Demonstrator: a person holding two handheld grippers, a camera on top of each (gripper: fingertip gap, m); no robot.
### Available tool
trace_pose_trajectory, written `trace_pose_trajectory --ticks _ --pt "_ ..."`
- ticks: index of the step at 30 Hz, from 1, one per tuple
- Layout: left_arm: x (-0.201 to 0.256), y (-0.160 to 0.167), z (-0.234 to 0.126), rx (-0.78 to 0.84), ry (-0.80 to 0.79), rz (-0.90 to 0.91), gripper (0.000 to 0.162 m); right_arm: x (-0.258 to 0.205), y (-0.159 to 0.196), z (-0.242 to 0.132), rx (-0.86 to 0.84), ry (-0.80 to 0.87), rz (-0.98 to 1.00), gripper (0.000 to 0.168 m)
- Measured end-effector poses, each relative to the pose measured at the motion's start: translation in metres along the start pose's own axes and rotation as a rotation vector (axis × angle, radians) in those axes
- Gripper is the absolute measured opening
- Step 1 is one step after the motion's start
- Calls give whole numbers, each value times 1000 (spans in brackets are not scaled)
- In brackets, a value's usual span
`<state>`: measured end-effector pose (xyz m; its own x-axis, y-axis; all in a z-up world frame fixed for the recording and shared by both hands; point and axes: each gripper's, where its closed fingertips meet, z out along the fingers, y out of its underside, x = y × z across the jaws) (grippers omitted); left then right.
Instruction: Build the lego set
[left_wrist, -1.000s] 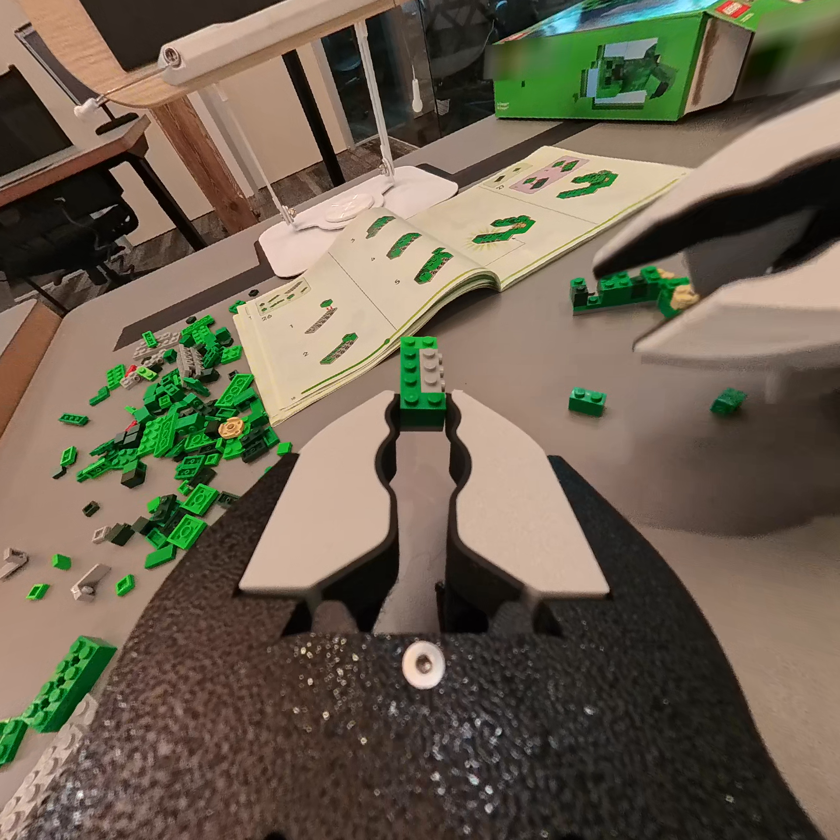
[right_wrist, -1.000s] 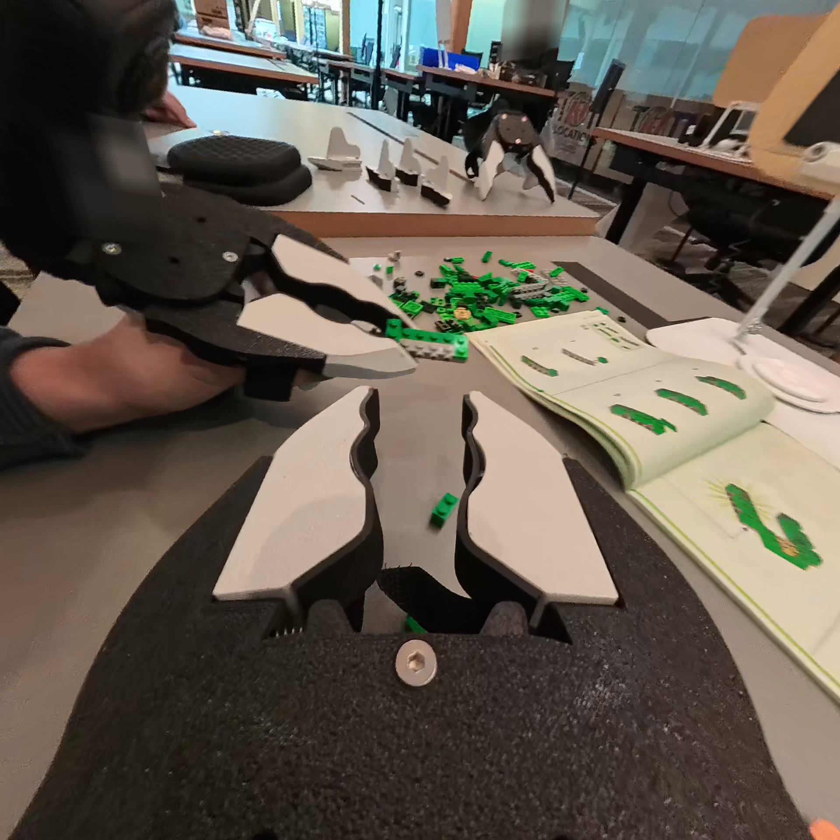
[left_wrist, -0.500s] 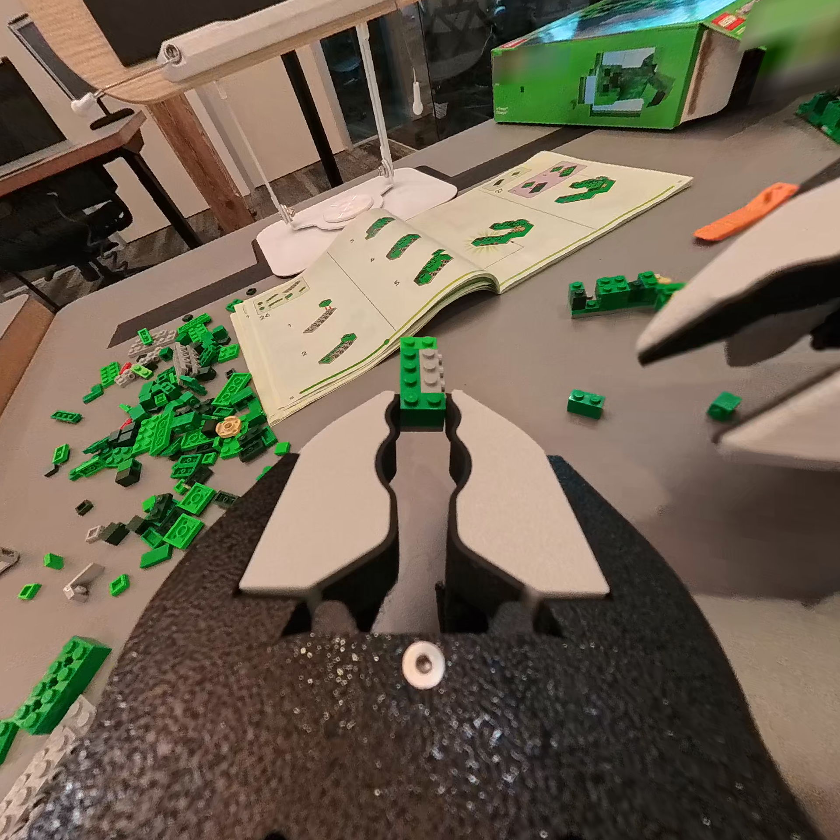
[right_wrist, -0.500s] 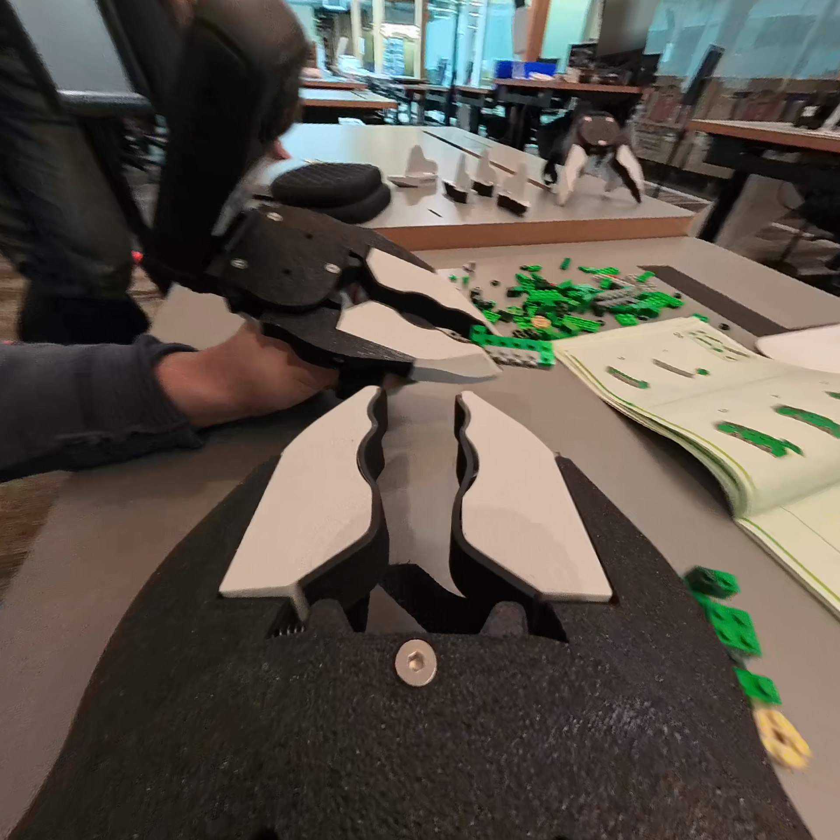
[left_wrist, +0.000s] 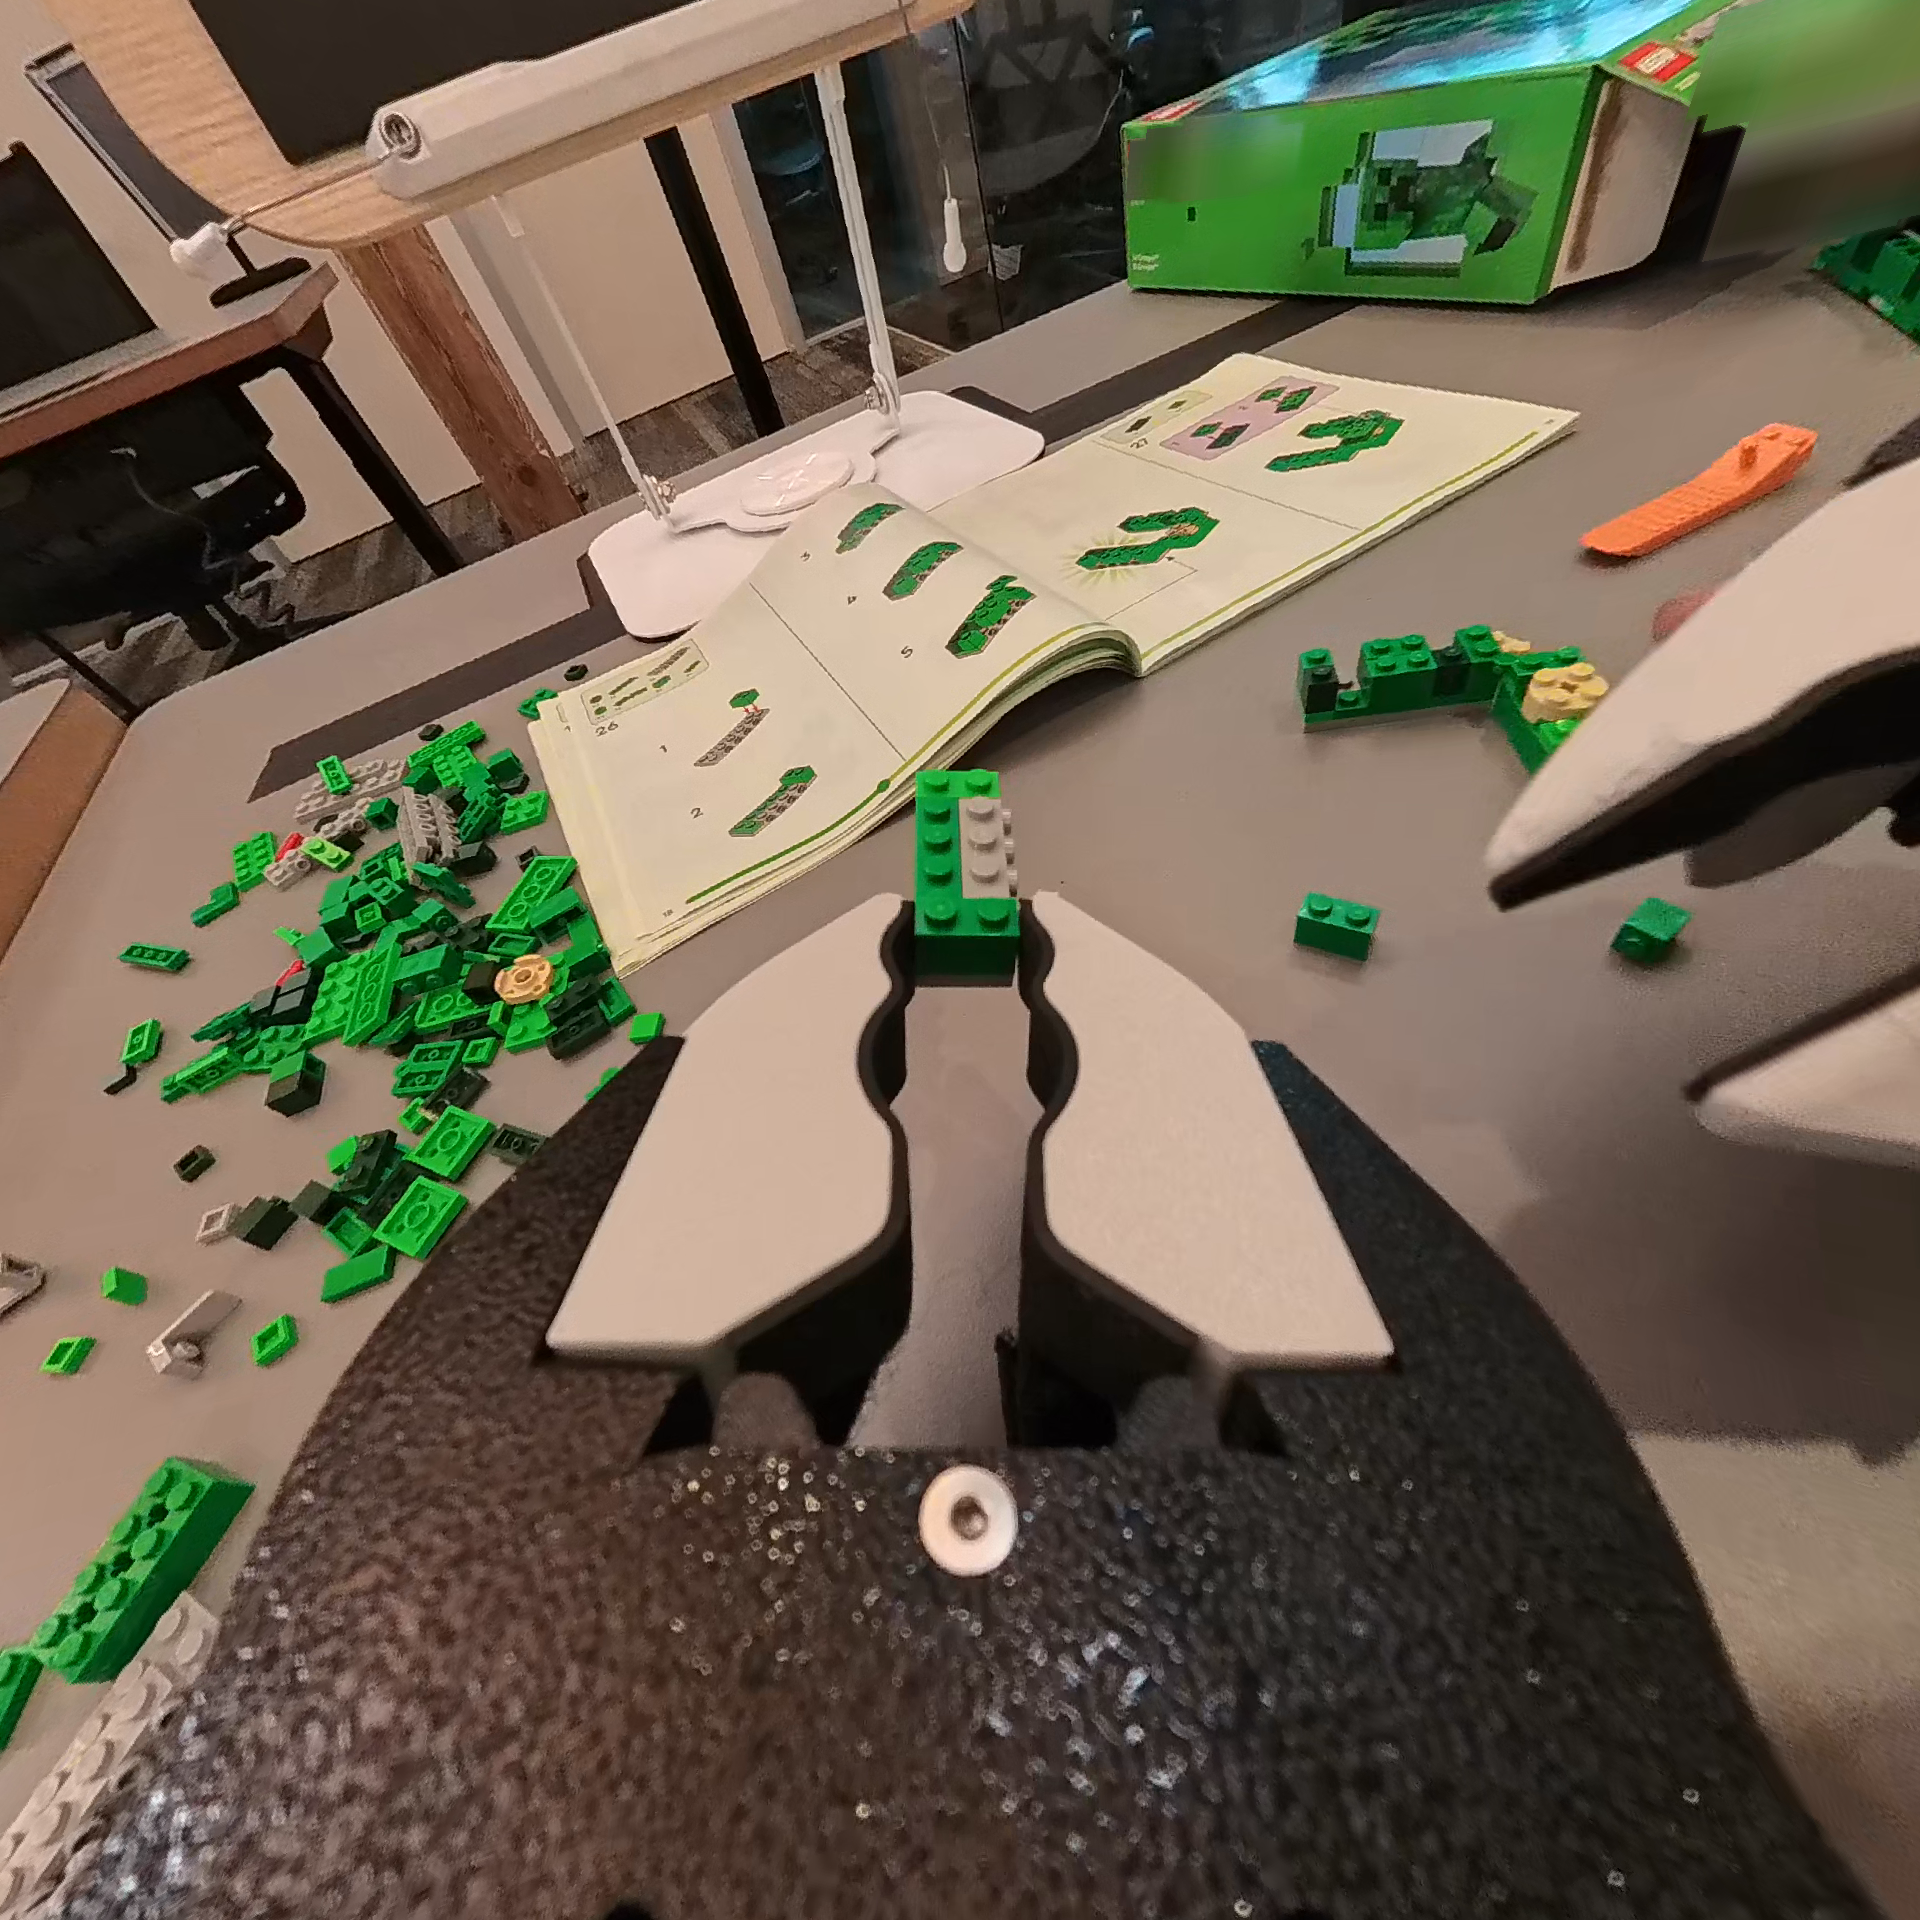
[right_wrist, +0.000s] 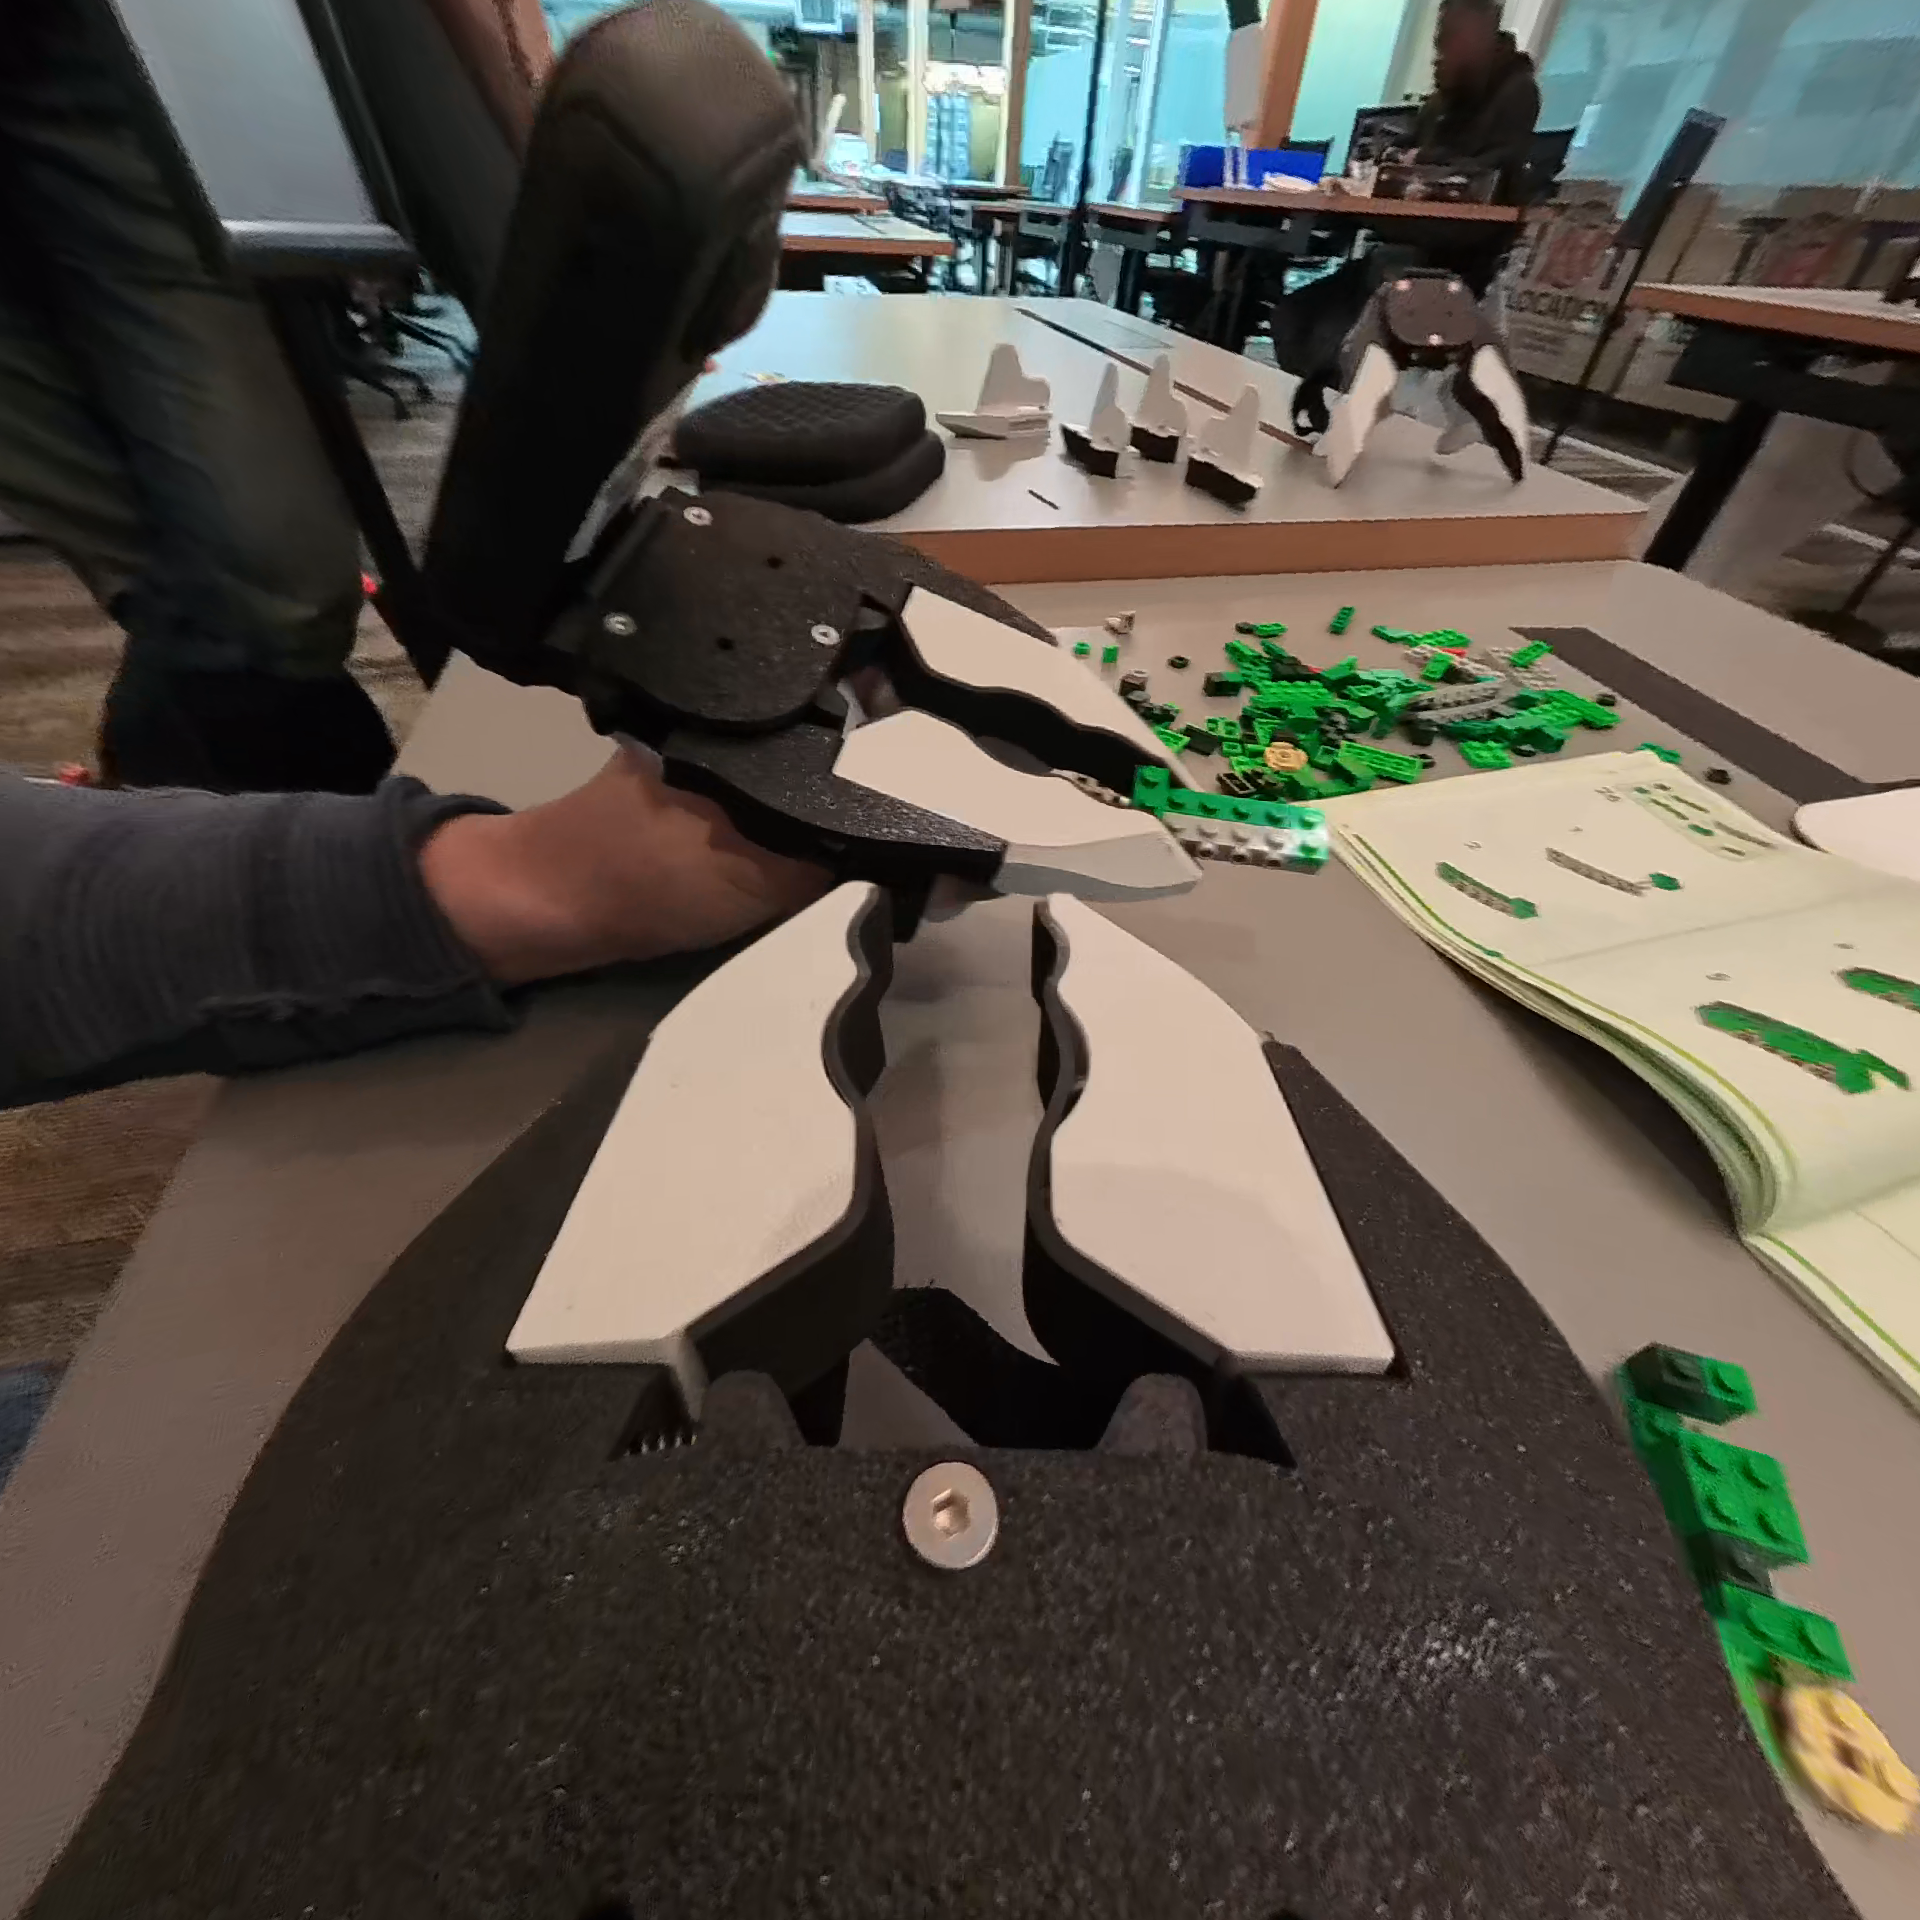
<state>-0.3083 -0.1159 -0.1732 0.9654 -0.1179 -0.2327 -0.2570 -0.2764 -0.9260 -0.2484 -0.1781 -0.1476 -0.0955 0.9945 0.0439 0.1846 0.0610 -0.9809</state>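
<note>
A: While the left gripper (left_wrist: 964, 940) was up off the grey table (left_wrist: 1195, 748), its fingertips were clamped on the near end of a green-and-grey brick assembly (left_wrist: 966, 868), which stuck out forward past the tips, studs up.

B: And the right gripper (right_wrist: 961, 920)?

A: Jaws parted, nothing between them (it showed at the right edge of the left wrist view, tips pointing leftward). Just beyond its tips lay two small loose green bricks (left_wrist: 1337, 923) on the table.

B: Farther out?

A: A curved green sub-build (left_wrist: 1455, 675) with a tan round piece lay beyond those, near the open instruction booklet (left_wrist: 935, 634). An orange brick separator (left_wrist: 1704, 499) sat right of the booklet. Left of the booklet, a scattered pile of green and grey pieces (left_wrist: 416, 966). At the far edge, a green box (left_wrist: 1371, 197) on its side, and a white lamp base (left_wrist: 810, 499).
</note>
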Motion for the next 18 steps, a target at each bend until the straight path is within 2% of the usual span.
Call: trace_pose_trajectory --ticks 8,18 --pt "-1 -1 -1 8 -1 -10 18 70 19 -26 -111 322 21 24" --pt "-1 -2 -1 14 2 -14 18 69 28 -22 -218 348 -137 24"
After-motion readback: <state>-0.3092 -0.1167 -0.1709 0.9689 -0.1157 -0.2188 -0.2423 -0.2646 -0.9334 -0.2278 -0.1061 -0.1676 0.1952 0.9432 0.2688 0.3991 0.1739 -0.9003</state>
